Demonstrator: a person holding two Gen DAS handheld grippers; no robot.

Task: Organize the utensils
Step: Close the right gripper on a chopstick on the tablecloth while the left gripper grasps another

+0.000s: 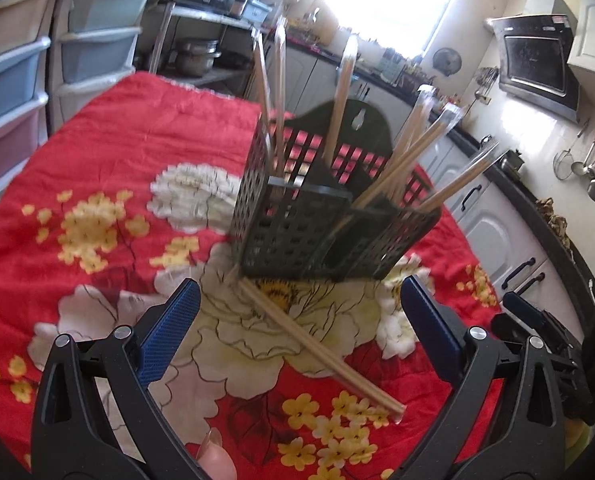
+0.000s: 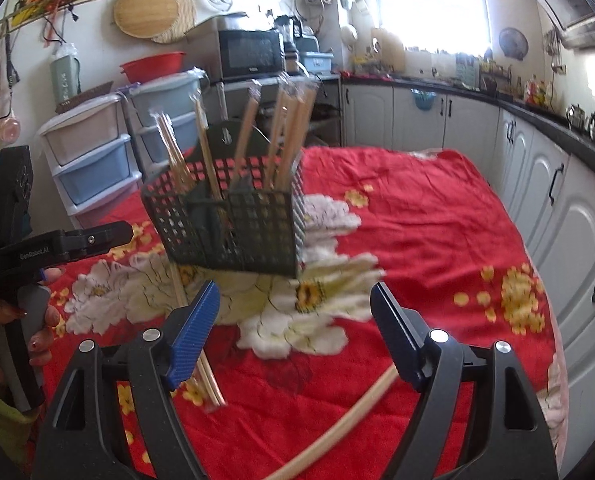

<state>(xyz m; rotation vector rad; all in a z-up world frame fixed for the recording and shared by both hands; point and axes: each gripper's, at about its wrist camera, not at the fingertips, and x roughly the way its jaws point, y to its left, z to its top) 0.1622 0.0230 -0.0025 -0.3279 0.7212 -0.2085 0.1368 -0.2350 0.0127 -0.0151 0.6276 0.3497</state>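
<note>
A black perforated utensil basket (image 1: pixel 317 228) stands on the red flowered cloth, holding several wrapped pairs of wooden chopsticks (image 1: pixel 413 148) that lean outward. A loose pair of chopsticks (image 1: pixel 321 344) lies on the cloth in front of the basket, between my left gripper's fingers. My left gripper (image 1: pixel 297 304) is open and empty just short of the basket. In the right wrist view the basket (image 2: pixel 233 216) stands ahead, with the loose chopsticks (image 2: pixel 207 376) by the left finger. My right gripper (image 2: pixel 295 304) is open and empty.
A pale curved stick (image 2: pixel 337 428) lies on the cloth (image 2: pixel 437 220) under the right gripper. The left gripper's body (image 2: pixel 57 244) is at the left edge. Plastic drawer units (image 1: pixel 17 92) stand beyond the table's left; kitchen cabinets (image 2: pixel 557 200) run along the right.
</note>
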